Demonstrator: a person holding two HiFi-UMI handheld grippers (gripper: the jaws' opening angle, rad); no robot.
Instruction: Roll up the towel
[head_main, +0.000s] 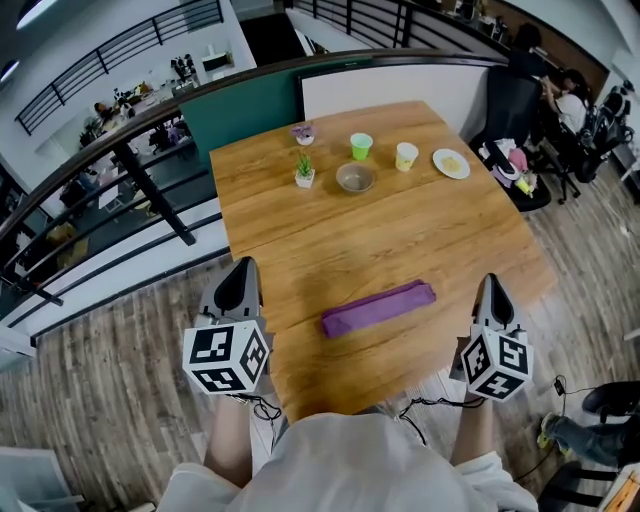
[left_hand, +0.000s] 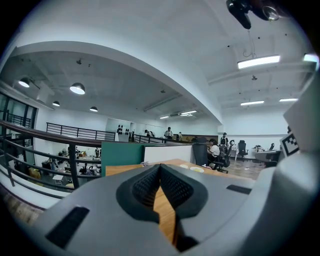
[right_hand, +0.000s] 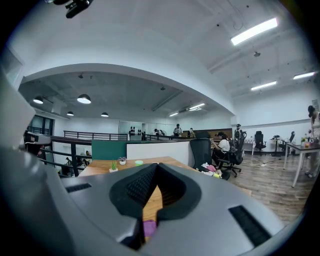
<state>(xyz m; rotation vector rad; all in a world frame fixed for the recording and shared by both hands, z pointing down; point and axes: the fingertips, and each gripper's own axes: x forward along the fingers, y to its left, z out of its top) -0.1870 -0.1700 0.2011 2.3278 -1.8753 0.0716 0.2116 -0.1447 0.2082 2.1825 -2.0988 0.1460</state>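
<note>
A purple towel (head_main: 379, 307), rolled into a long narrow roll, lies on the wooden table (head_main: 400, 220) near its front edge. My left gripper (head_main: 243, 272) hovers at the table's left front corner, jaws shut and empty, to the left of the roll. At the right front edge my right gripper (head_main: 493, 287) is held shut and empty, to the right of the roll. Neither touches the towel. In the right gripper view a scrap of purple towel (right_hand: 149, 227) shows low between the jaws. The left gripper view shows only table wood (left_hand: 165, 212) past its closed jaws.
At the table's far side stand a small potted plant (head_main: 304, 171), a purple-flowered pot (head_main: 303, 133), a bowl (head_main: 355, 178), a green cup (head_main: 361, 146), a pale cup (head_main: 406, 156) and a plate (head_main: 451, 163). A black railing (head_main: 120, 150) runs left; office chairs and seated people are at right.
</note>
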